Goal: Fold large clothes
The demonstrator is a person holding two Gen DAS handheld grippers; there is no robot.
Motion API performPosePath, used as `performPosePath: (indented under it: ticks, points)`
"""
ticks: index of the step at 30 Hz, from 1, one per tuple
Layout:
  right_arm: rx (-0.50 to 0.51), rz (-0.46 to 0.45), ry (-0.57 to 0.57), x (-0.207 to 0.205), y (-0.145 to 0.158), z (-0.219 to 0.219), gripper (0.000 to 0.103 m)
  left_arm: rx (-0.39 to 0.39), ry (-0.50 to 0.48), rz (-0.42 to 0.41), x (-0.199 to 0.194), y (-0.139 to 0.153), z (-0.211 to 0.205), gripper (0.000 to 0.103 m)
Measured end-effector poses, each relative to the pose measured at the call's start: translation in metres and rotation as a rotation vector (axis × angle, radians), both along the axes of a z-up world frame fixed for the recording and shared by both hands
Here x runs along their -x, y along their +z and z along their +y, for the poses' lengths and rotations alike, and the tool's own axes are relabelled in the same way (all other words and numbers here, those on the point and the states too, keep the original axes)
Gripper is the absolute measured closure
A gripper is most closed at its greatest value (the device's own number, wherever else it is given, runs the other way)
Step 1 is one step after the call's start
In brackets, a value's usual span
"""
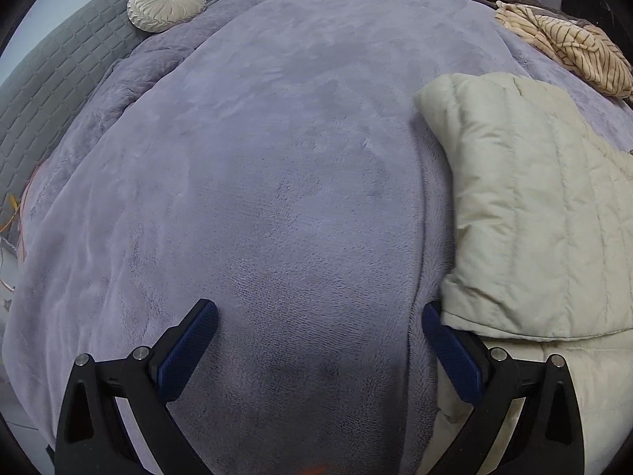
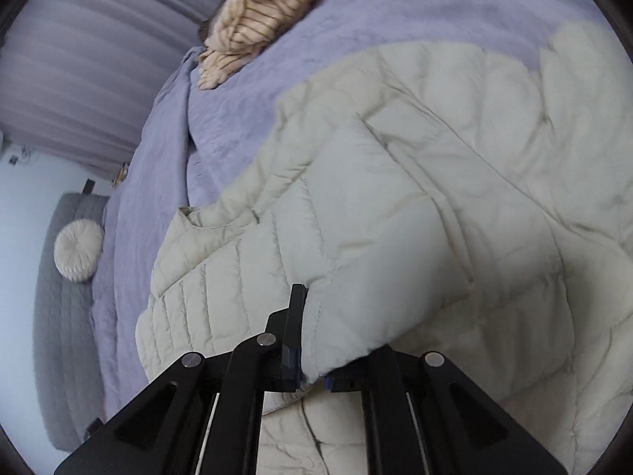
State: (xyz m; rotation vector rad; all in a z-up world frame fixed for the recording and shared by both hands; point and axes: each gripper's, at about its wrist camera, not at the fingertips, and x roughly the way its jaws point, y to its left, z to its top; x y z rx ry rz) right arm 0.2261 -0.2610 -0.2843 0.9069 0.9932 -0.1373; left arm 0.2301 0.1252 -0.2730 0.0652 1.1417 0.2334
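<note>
Lavender blanket (image 1: pixel 277 158) under wide-open, empty left gripper (image 1: pixel 319 328); right gripper (image 2: pixel 312 340) clamped on cream jacket (image 2: pixel 415 206).

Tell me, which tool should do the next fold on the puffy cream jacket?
Probably the right tool: it is shut on the puffy cream quilted jacket, with fabric already lifted. The left tool is open over the lilac fleece blanket, holding nothing.

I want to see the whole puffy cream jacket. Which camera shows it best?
The right wrist view: the puffy cream jacket fills most of it, with the right gripper pinching an edge. The left wrist view shows only a folded part at its right side.
</note>
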Motion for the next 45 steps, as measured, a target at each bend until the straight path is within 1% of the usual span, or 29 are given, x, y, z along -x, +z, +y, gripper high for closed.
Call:
performPosePath:
  ticks: [3, 5, 6, 7, 9, 10, 14, 15, 17, 18, 19, 20, 21, 22, 25, 27, 29, 30, 31, 32, 33, 35, 36, 37, 39, 41, 43, 44, 45]
  points:
    - [-0.088, -0.003, -0.050, 0.014, -0.007, -0.017, 0.094, 0.027, -0.023, 0.023, 0.002, 0.009, 0.012, 0.000]
    - [-0.107, 0.016, -0.050, 0.020, -0.006, -0.025, 0.092, 0.061, -0.060, 0.033, 0.008, 0.019, 0.021, 0.000]
    - [-0.096, 0.030, -0.040, 0.022, -0.002, -0.027, 0.082, 0.068, -0.077, 0.033, 0.012, 0.025, 0.025, 0.000]
    - [-0.088, 0.037, -0.027, 0.024, 0.001, -0.028, 0.066, 0.073, -0.086, 0.028, 0.015, 0.031, 0.029, 0.000]
    - [-0.081, 0.034, -0.016, 0.032, 0.008, -0.032, 0.042, 0.114, -0.106, 0.011, 0.014, 0.043, 0.034, 0.000]
    - [-0.082, 0.030, -0.017, 0.035, 0.009, -0.035, 0.041, 0.149, -0.126, 0.009, 0.009, 0.047, 0.033, 0.000]
    - [-0.106, 0.045, -0.018, 0.033, 0.001, -0.035, 0.043, 0.268, -0.200, -0.019, -0.028, 0.054, 0.011, 0.000]
    - [-0.105, 0.043, -0.011, 0.031, 0.000, -0.032, 0.046, 0.307, -0.220, -0.013, -0.041, 0.052, 0.005, 0.000]
    - [-0.080, 0.039, 0.009, 0.028, 0.001, -0.025, 0.054, 0.348, -0.240, 0.015, -0.066, 0.043, -0.010, 0.000]
    - [-0.070, 0.043, 0.015, 0.026, 0.001, -0.022, 0.061, 0.363, -0.251, 0.029, -0.077, 0.038, -0.018, 0.000]
    - [-0.071, 0.044, 0.020, 0.026, 0.000, -0.020, 0.069, 0.354, -0.254, 0.029, -0.085, 0.034, -0.024, 0.007]
    - [-0.078, 0.044, 0.023, 0.025, -0.002, -0.019, 0.075, 0.313, -0.250, 0.019, -0.092, 0.032, -0.030, 0.021]
    - [-0.086, 0.047, 0.024, 0.024, -0.004, -0.017, 0.087, 0.278, -0.252, 0.029, -0.095, 0.028, -0.035, 0.045]
    - [-0.099, 0.047, 0.027, 0.023, -0.006, -0.016, 0.092, 0.274, -0.246, 0.042, -0.099, 0.023, -0.036, 0.048]
    - [-0.123, 0.039, 0.050, 0.017, -0.011, -0.006, 0.094, 0.235, -0.221, 0.032, -0.101, 0.015, -0.028, 0.048]
    - [-0.124, 0.035, 0.079, 0.010, -0.013, 0.005, 0.094, 0.195, -0.242, 0.033, -0.100, 0.011, -0.028, 0.047]
    - [-0.103, 0.044, 0.095, 0.005, -0.015, 0.013, 0.094, 0.182, -0.267, 0.031, -0.098, 0.014, -0.029, 0.047]
    - [-0.089, 0.049, 0.094, 0.005, -0.015, 0.013, 0.094, 0.170, -0.273, 0.027, -0.097, 0.016, -0.029, 0.037]
    - [-0.078, 0.053, 0.088, 0.008, -0.014, 0.012, 0.094, 0.152, -0.269, 0.017, -0.097, 0.020, -0.028, 0.022]
    - [-0.056, 0.063, 0.081, 0.010, -0.012, 0.009, 0.094, 0.146, -0.265, -0.001, -0.095, 0.024, -0.025, 0.020]
    - [-0.022, 0.079, 0.078, 0.013, -0.008, 0.006, 0.091, 0.158, -0.266, -0.013, -0.093, 0.028, -0.021, 0.020]
    - [0.030, 0.120, 0.099, 0.018, -0.001, 0.000, 0.060, 0.187, -0.257, -0.007, -0.090, 0.035, -0.012, 0.020]
    - [0.035, 0.118, 0.112, 0.022, 0.005, -0.003, 0.033, 0.194, -0.246, -0.011, -0.089, 0.040, -0.008, 0.020]
    - [0.047, 0.111, 0.119, 0.027, 0.012, -0.006, 0.029, 0.193, -0.235, -0.017, -0.088, 0.045, -0.004, 0.020]
    - [0.102, 0.121, 0.135, 0.038, 0.027, -0.010, 0.029, 0.188, -0.215, -0.040, -0.085, 0.056, 0.004, 0.020]
    - [0.174, 0.119, 0.124, 0.050, 0.042, -0.016, 0.035, 0.193, -0.216, -0.061, -0.086, 0.065, 0.004, 0.020]
    - [0.221, 0.089, 0.124, 0.052, 0.056, -0.019, 0.062, 0.194, -0.225, -0.064, -0.090, 0.068, -0.003, 0.020]
    - [0.240, 0.074, 0.133, 0.049, 0.060, -0.020, 0.068, 0.191, -0.226, -0.061, -0.091, 0.066, -0.010, 0.020]
    - [0.251, 0.059, 0.149, 0.041, 0.063, -0.020, 0.080, 0.184, -0.221, -0.056, -0.094, 0.063, -0.017, 0.020]
